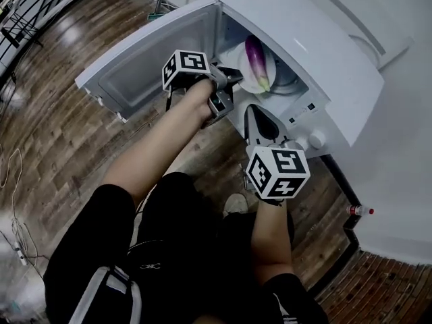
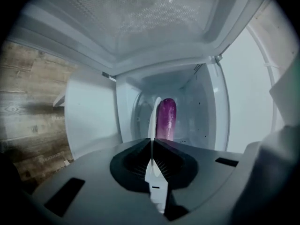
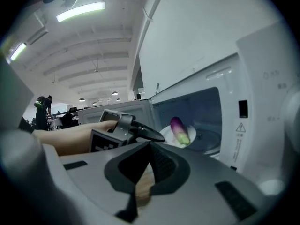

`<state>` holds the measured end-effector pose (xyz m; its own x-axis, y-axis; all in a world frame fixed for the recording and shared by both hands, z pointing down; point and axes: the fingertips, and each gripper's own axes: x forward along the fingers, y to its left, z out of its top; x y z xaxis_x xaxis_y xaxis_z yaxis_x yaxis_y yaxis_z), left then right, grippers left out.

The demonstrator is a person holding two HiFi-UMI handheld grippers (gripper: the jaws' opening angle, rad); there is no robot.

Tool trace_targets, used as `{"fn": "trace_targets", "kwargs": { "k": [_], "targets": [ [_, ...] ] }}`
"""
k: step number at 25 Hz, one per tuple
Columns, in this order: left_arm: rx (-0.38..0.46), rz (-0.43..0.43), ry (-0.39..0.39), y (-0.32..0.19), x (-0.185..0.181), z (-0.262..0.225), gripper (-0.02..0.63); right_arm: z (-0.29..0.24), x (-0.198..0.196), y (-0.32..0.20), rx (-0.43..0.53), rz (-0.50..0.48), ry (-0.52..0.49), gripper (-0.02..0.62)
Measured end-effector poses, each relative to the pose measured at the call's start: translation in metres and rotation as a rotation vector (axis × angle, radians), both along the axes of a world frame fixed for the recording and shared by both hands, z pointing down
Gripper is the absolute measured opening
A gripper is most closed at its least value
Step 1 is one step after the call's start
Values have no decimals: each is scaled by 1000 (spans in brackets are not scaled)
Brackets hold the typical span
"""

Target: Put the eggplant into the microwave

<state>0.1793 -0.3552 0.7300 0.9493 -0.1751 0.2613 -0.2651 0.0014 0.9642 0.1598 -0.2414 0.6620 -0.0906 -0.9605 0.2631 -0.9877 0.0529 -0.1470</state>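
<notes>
A purple eggplant [image 1: 257, 61] [image 2: 166, 118] [image 3: 179, 130] with a green stem end lies on a white plate [image 1: 248, 84] [image 3: 167, 136]. The plate sits inside the open white microwave [image 1: 317, 52]. My left gripper [image 1: 233, 79] [image 2: 152, 143] reaches into the opening and is shut on the plate's near rim [image 2: 153, 121], which shows edge-on between its pads. My right gripper [image 1: 254, 111] [image 3: 149, 145] hangs just outside the microwave's front, below and to the right of the left one. Its fingertips meet and hold nothing.
The microwave door [image 1: 145, 63] swings wide open to the left. The control panel with a knob [image 1: 316, 139] is close to the right gripper. A red-capped bottle [image 1: 360, 210] stands on the wooden floor [image 1: 61, 140] by the wall. Cables [image 1: 17, 238] trail at the left.
</notes>
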Motion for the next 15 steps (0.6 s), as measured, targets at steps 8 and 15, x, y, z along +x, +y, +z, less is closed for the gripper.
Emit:
{"fn": "trace_targets", "kwargs": {
  "k": [8, 15],
  "targets": [
    [-10, 60, 21, -15, 53, 11, 18, 6, -2, -4, -24, 2, 21, 6],
    [-5, 52, 6, -18, 68, 20, 18, 8, 5, 2, -23, 4, -10, 6]
  ]
}}
